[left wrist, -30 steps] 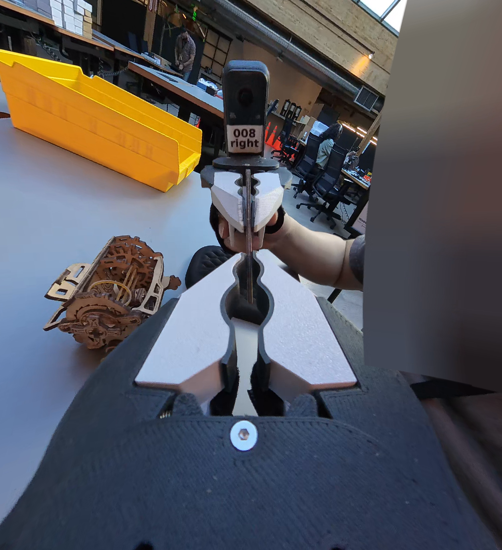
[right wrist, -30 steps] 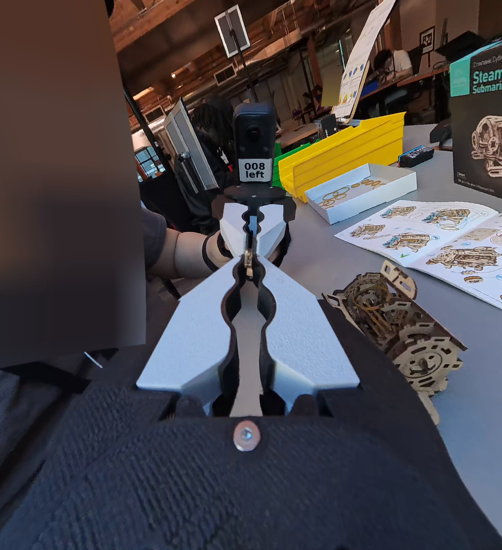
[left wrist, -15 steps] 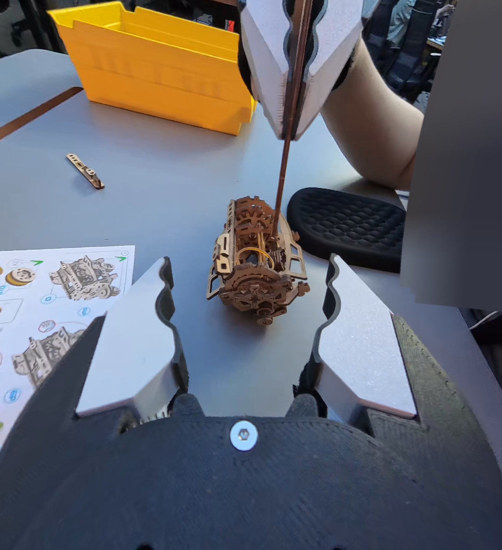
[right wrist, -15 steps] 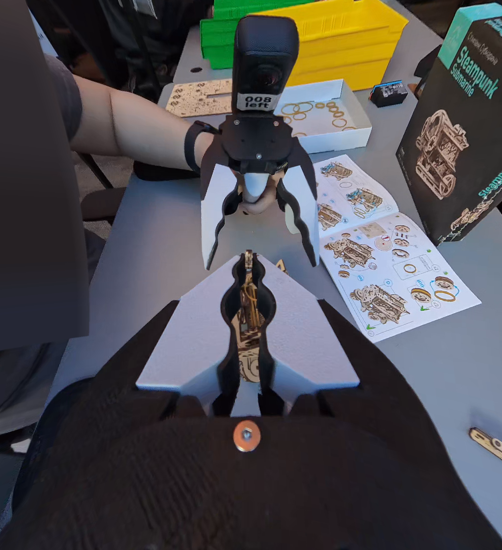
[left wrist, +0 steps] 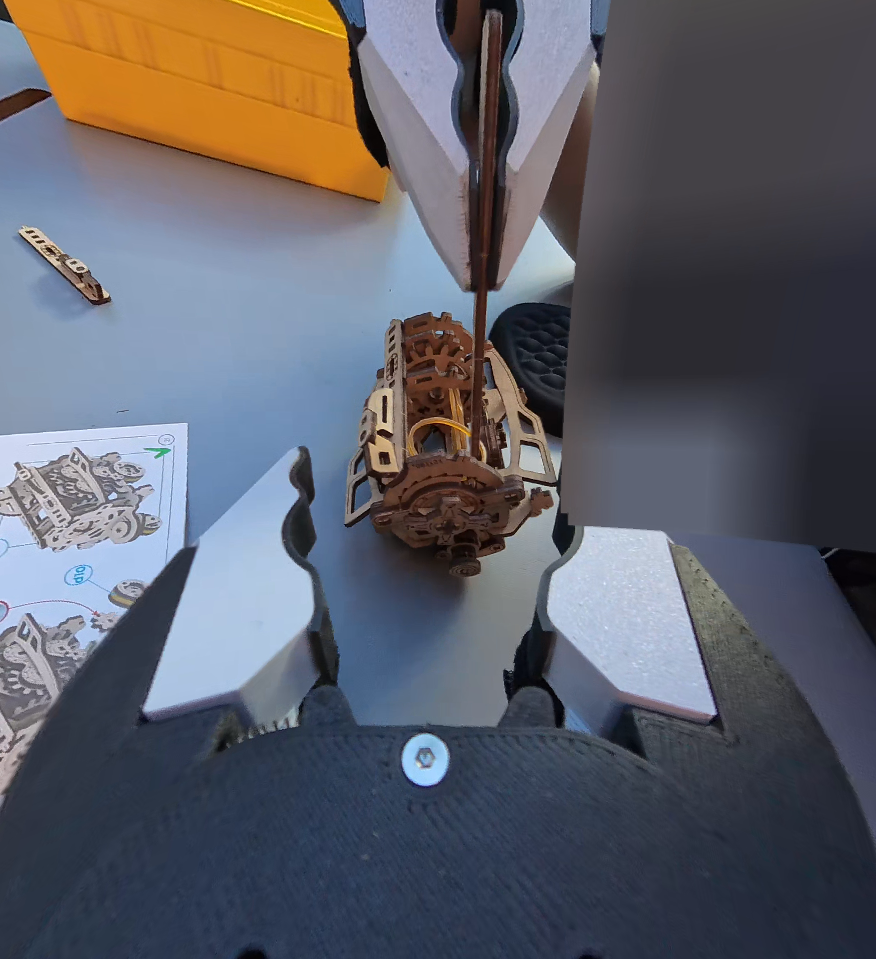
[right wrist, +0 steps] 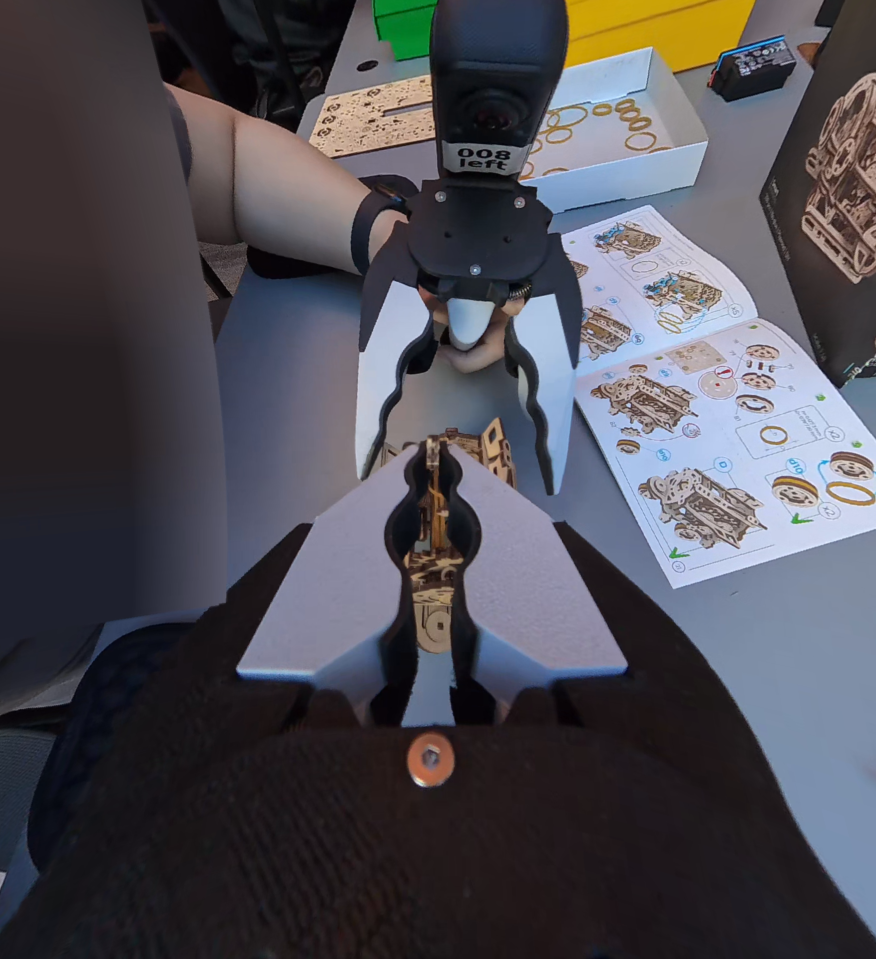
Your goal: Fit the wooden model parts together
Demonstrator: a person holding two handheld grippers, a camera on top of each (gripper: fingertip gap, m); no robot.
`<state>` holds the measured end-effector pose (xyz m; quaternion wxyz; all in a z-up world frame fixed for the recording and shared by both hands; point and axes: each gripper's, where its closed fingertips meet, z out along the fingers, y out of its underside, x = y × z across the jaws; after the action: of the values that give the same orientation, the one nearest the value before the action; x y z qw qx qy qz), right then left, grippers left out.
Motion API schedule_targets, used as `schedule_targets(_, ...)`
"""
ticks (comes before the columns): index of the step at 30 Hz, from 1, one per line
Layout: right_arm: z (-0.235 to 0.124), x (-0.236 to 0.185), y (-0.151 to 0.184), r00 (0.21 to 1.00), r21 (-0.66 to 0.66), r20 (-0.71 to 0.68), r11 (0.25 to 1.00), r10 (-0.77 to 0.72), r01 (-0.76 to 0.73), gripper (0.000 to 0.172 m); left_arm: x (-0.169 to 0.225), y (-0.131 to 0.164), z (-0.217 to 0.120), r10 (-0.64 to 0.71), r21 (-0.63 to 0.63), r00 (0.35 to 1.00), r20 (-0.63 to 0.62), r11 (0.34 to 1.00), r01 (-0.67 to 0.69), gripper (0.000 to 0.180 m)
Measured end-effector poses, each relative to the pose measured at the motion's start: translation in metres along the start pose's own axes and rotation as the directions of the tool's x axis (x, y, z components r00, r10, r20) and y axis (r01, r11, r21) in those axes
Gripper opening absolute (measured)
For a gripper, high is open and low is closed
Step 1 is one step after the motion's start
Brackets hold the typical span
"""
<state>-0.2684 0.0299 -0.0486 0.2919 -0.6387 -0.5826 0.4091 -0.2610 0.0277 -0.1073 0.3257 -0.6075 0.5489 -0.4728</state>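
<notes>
Landmark: wooden gear model point(left wrist: 441, 446), lying on its side on the grey table point(left wrist: 218, 322), round end cap toward the left wrist camera.
Right gripper point(left wrist: 481, 280): clenched on a thin flat wooden strip point(left wrist: 479, 353), pads pressing both faces; it hangs directly above the model.
Strip axis: near vertical, seen edge-on; lower end dips into the model's open frame beside the yellow rubber band point(left wrist: 433, 433). Whether it has seated in a slot, cannot tell.
Left gripper point(right wrist: 459, 482): released, fingers spread wide, nothing between the pads; it sits on the end-cap side of the model, straddling it loosely without touching.
Model axis: runs from the left gripper away toward the yellow bin point(left wrist: 192, 93).
Nearer hand: the right, already over the frame.
Judgement: the left likely needs to clamp the model's flanks to steady it while the strip is pressed down.
Spare part: slotted wooden bar point(left wrist: 65, 264), well left of the model.
Instruction sheet point(left wrist: 62, 519): left of the model.
</notes>
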Motion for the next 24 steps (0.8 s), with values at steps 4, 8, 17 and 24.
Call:
schedule_targets(4, -0.004, 0.003, 0.002, 1.000, -0.013, -0.023, 1.000, -0.007, 0.006, 0.001, 0.004, 0.000, -0.001, -0.013, 0.007, 0.999, -0.039, 1.000, 0.013, 0.077)
schedule_targets(8, -0.006, 0.003, -0.002, 1.000, 0.010, -0.019, 1.000, -0.005, 0.005, 0.000, 0.005, 0.003, 0.002, -0.001, -0.020, 1.000, -0.031, 1.000, 0.000, 0.091)
schedule_targets(17, 0.002, 0.000, 0.004, 1.000, -0.019, 0.009, 1.000, 0.014, -0.014, 0.001, 0.003, 0.012, 0.008, 0.011, -0.086, 1.000, -0.011, 0.996, -0.012, 0.082)
schedule_targets(24, 0.007, 0.000, 0.009, 1.000, -0.042, 0.014, 0.999, 0.026, -0.025, 0.001, 0.003, 0.012, 0.008, 0.011, -0.086, 1.000, -0.012, 0.996, -0.012, 0.082)
